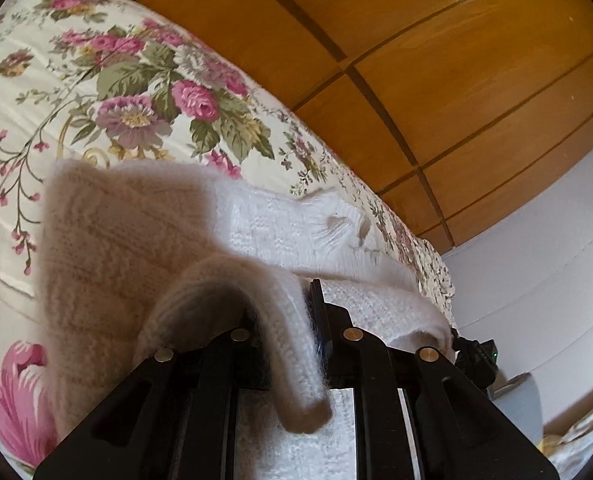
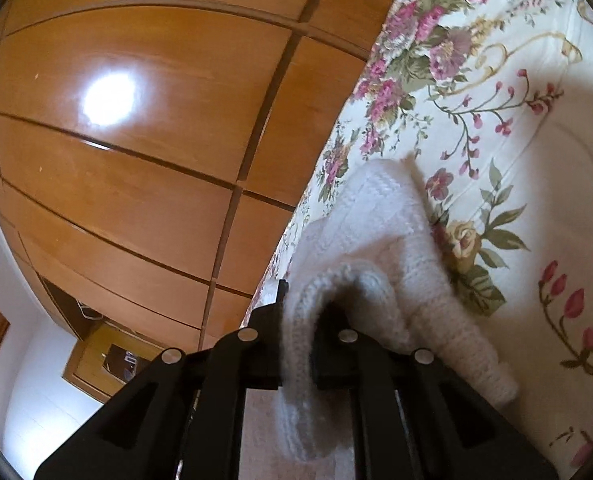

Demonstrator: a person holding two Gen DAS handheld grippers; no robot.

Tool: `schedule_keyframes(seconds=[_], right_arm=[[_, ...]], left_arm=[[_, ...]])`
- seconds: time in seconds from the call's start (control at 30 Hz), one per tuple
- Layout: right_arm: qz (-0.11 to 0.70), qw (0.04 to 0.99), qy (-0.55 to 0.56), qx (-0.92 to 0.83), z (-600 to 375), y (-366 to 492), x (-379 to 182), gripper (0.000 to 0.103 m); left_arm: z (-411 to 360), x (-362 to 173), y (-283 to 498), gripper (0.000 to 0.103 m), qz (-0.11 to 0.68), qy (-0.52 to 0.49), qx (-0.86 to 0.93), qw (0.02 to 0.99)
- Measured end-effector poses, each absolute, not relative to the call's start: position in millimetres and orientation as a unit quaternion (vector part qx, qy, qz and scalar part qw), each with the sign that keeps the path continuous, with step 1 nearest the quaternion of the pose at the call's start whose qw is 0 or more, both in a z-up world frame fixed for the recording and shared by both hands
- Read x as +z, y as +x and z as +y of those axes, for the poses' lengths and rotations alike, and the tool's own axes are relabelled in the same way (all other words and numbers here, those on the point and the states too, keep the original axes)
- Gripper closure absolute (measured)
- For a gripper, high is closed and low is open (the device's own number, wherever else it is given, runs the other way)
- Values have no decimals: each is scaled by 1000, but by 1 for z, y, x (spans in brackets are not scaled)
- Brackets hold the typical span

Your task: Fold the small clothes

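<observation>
A small white fuzzy knit garment (image 1: 144,240) lies on the floral bedspread (image 1: 96,92). My left gripper (image 1: 292,320) is shut on a ribbed edge of the garment, which drapes over its fingers and is lifted off the bed. My right gripper (image 2: 296,320) is shut on another ribbed edge of the same knit garment (image 2: 396,240), which hangs between and over its black fingers (image 2: 268,320). The rest of the garment trails down onto the bedspread (image 2: 516,140).
A wooden panelled wardrobe (image 1: 416,60) stands close behind the bed; it also fills the left of the right wrist view (image 2: 116,140). A white wall (image 1: 536,260) is at the right. The bed edge runs along the wardrobe.
</observation>
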State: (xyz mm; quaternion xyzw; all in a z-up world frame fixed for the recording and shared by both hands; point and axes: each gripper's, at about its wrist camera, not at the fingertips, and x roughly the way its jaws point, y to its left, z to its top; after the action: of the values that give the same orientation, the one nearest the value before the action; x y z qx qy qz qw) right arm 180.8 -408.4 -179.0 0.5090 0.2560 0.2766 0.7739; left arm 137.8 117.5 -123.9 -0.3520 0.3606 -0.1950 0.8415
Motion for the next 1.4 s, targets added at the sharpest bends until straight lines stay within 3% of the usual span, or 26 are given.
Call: schedule_keyframes(seconds=[0.17, 0.2, 0.23, 0.27, 0.3, 0.33, 0.4, 0.53, 0.67, 0.87, 1.0, 1.2, 1.4], right_arm=[[273, 785, 495, 255, -403, 184, -170, 92], [279, 788, 488, 250, -402, 184, -165, 81], [279, 794, 480, 246, -401, 183, -157, 60], [272, 800, 477, 242, -401, 181, -150, 52], [262, 804, 477, 239, -403, 177, -143, 45], [250, 813, 472, 233, -404, 173, -132, 45], [250, 827, 453, 220, -400, 168, -121, 45], [266, 879, 346, 191, -374, 148, -92, 45], [292, 925, 152, 190, -310, 142, -74, 54], [360, 917, -34, 166, -244, 181, -103, 63], [361, 923, -27, 133, -253, 211, -128, 52], [338, 934, -19, 116, -256, 205, -129, 52], [333, 935, -11, 118, -258, 205, -127, 52]], left_arm=[[118, -123, 134, 87, 345, -351, -204, 846], [118, -120, 132, 72, 340, -353, -215, 845], [117, -117, 131, 50, 332, -353, -230, 844], [113, -111, 130, 39, 321, -347, -247, 846], [108, -104, 128, 22, 313, -334, -252, 852], [103, -99, 126, 14, 310, -316, -249, 862], [89, -95, 125, 8, 312, -265, -232, 883], [83, -102, 121, 8, 305, -242, -224, 893], [81, -105, 121, 6, 303, -239, -224, 895], [78, -107, 122, 4, 308, -231, -229, 894], [77, -105, 126, 4, 318, -228, -219, 894], [61, -75, 125, 8, 347, -229, -204, 886], [1, -63, 133, 16, 366, -111, -217, 898]])
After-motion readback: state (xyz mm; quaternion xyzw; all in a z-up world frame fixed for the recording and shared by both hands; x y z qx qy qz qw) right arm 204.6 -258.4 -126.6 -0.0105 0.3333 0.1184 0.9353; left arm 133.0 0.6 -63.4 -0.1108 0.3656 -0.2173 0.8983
